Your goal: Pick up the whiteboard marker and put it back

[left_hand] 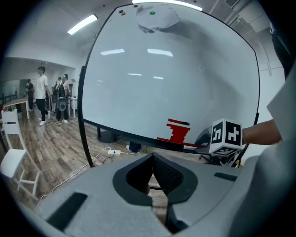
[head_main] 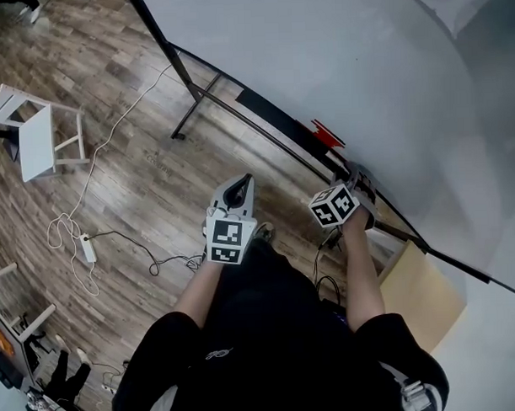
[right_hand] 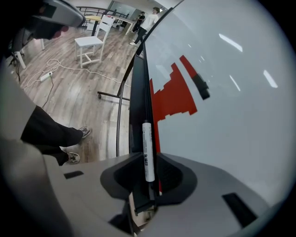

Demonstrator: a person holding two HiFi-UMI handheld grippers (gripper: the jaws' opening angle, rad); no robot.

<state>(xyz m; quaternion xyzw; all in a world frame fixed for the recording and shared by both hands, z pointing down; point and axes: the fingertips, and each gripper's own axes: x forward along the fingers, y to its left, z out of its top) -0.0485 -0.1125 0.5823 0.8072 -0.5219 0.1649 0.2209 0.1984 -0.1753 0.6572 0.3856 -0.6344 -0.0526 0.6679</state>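
- The whiteboard marker (right_hand: 147, 139), white-bodied with a dark end toward the camera, is pinched in the right claw (right_hand: 149, 156). It points forward along the dark ledge (right_hand: 137, 106) at the foot of the whiteboard (right_hand: 231, 115).
- Whether the marker touches the ledge or sits just above it cannot be told.
- A red stepped shape (right_hand: 173, 99) is on the board just beside the marker's far end, with a small black mark at its upper edge.
- In the head view the right claw (head_main: 358, 178) is up against the board's lower edge, close to that red shape (head_main: 327, 132).
- The left claw (left_hand: 152, 159) is pressed together with nothing in it. It is held apart from the board, over the wooden floor (head_main: 138, 179).
- On the floor to the left stand a white chair (head_main: 40, 132) and a loose white cable (head_main: 89, 248).
- Several people (left_hand: 42, 95) stand far off in the room.
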